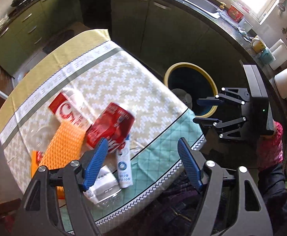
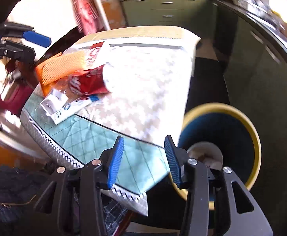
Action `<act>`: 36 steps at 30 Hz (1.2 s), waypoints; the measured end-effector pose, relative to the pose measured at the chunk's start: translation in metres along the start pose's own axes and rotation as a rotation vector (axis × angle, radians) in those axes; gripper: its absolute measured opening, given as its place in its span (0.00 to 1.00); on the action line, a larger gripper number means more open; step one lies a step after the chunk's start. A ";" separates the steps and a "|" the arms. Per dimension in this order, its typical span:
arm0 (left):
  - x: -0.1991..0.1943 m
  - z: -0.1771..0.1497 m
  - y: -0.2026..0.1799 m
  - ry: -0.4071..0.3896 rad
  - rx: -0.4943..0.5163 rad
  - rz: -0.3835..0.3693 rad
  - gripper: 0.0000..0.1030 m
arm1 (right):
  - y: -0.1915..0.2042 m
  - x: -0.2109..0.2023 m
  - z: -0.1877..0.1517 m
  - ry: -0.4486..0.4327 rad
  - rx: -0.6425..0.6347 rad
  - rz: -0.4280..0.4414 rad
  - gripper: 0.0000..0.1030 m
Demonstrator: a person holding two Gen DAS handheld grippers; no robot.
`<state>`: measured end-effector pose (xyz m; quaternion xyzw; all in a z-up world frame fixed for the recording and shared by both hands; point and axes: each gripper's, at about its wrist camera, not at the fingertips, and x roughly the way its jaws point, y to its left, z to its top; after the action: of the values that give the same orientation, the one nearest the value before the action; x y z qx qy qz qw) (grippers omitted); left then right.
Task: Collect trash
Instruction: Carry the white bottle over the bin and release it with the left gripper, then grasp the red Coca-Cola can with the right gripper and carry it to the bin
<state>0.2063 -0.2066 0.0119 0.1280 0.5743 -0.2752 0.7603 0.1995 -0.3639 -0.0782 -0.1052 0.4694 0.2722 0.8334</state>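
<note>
Kitchen scene, seen from both wrist cameras. Small table (image 1: 108, 74) draped in a patterned cloth, beige zigzag in the middle, pale teal at the near end.

Heap of trash on the near left part of the cloth: red soda can (image 1: 110, 125) on its side, red-and-white wrapper (image 1: 68, 108) behind it, orange mesh sleeve (image 1: 62, 143) overlapping both, white toothpaste tube (image 1: 124, 167) just below the can, crumpled clear and white packaging (image 1: 102, 184) at the table edge.

Left gripper (image 1: 141, 153) above the near end of the table, blue fingers spread wide, nothing between them, left pad just over the can.

Right gripper (image 2: 143, 151) likewise spread and empty, above the teal corner of the cloth, beside the bin.

Dark round bin with a yellow rim (image 1: 190, 90) on the floor just past the table's right edge, something pale and crumpled (image 2: 204, 153) inside.

Green cabinets (image 1: 25, 29) along the far wall.
</note>
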 end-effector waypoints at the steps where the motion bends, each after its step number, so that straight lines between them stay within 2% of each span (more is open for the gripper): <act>1: -0.005 -0.009 0.013 -0.001 -0.017 0.003 0.68 | 0.017 0.004 0.016 -0.004 -0.117 -0.008 0.44; 2: -0.009 -0.018 0.025 0.002 -0.031 0.000 0.68 | 0.032 0.009 0.030 -0.005 -0.222 -0.021 0.46; 4: -0.015 -0.035 0.046 0.003 -0.068 0.002 0.68 | 0.059 0.025 0.051 0.029 -0.396 -0.021 0.59; 8: -0.021 -0.060 0.078 0.007 -0.127 -0.009 0.68 | 0.088 0.059 0.077 0.100 -0.638 -0.012 0.60; 12: -0.028 -0.078 0.097 -0.006 -0.173 -0.023 0.68 | 0.097 0.089 0.094 0.164 -0.767 -0.022 0.63; 15: -0.031 -0.085 0.104 -0.002 -0.189 -0.026 0.68 | 0.100 0.103 0.100 0.191 -0.845 -0.004 0.80; 18: -0.034 -0.087 0.104 0.002 -0.181 -0.023 0.68 | 0.108 0.114 0.104 0.230 -0.924 0.013 0.85; 21: -0.038 -0.085 0.098 0.000 -0.156 -0.019 0.68 | 0.115 0.127 0.106 0.294 -1.014 0.016 0.87; 28: -0.042 -0.088 0.085 0.004 -0.124 -0.013 0.69 | 0.109 0.165 0.139 0.448 -1.044 0.089 0.87; 33: -0.043 -0.097 0.085 0.020 -0.132 -0.011 0.69 | 0.100 0.195 0.155 0.590 -0.988 0.218 0.86; 35: -0.042 -0.100 0.087 0.024 -0.136 -0.011 0.69 | 0.096 0.205 0.157 0.640 -0.962 0.261 0.82; 36: -0.042 -0.101 0.088 0.026 -0.140 -0.013 0.69 | 0.093 0.209 0.156 0.666 -0.944 0.281 0.75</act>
<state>0.1671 -0.0715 0.0094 0.0744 0.6028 -0.2376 0.7581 0.3468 -0.1451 -0.1624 -0.4812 0.5431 0.5114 0.4604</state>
